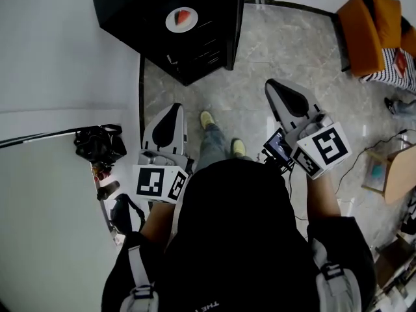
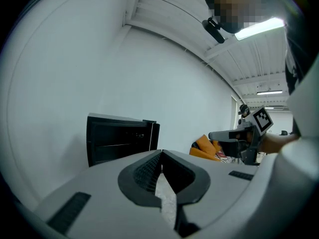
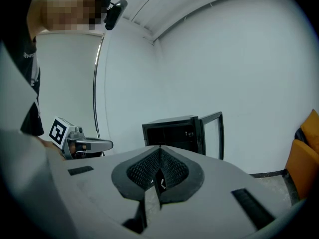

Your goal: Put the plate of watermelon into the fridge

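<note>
Risks shoving the plate [image 1: 173, 25] of watermelon [image 1: 184, 16] off the fridge [image 1: 133, 5] top, well ahead, by arriving with left claw [image 1: 170, 117] and right claw [image 1: 285, 95] both shut tight and empty, or spilling it by tilting the lift or clipping the open door [image 3: 212, 136].

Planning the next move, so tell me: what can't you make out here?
Fridge inside: both gripper views, too dark.
Plate: both gripper views, out of sight on the fridge top.
Fridge rear: head view, cut by the top edge.
</note>
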Motion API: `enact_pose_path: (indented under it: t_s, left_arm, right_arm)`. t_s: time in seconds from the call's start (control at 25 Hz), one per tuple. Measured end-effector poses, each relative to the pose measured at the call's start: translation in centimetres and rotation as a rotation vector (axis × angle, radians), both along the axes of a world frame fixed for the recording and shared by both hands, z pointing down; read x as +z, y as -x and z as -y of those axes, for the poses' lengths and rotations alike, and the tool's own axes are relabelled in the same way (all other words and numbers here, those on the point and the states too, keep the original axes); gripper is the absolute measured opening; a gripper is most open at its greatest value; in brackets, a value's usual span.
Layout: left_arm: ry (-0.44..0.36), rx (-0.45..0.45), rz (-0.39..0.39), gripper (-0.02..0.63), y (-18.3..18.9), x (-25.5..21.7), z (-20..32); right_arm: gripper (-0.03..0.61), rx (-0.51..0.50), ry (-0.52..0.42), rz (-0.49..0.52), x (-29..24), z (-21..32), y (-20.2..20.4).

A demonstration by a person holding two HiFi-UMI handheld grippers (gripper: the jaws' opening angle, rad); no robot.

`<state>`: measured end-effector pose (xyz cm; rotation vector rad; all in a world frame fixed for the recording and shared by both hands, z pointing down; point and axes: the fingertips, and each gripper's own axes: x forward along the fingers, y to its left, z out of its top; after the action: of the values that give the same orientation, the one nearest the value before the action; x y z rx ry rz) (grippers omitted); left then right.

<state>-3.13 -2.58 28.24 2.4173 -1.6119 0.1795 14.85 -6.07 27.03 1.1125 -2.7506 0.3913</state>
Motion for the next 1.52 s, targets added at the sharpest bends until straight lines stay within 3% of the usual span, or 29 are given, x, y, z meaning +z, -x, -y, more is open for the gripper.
enact_pose_path:
  t_s: [0.4,0.76,1.24,1.52]
  left_arm:
    - [0.032,-0.053,0.047,0.012,-2.9,0.5,-6.8]
    - [0.017,-0.025,0.067,0.012,-5.9,-0.7,-9.3]
    - [0.020,0.015,0.060,0.012,-6.6,-1.2,-9.2]
    - [-0.004,0.039,0.033,0.012,-5.6,-2.1,-8.7]
  right_arm:
    - [0.014,-0.049,0.010,0.045,0.9,-5.5,-2.7]
    - [0.014,-0.044,0.025,0.057,1.4,-8.5,-4.8]
    - [0.014,-0.004,0.028,0.055,0.7,-9.2,-5.2]
    - [0.014,0.005,0.023,0.035,-0.1,-9.7,-3.5]
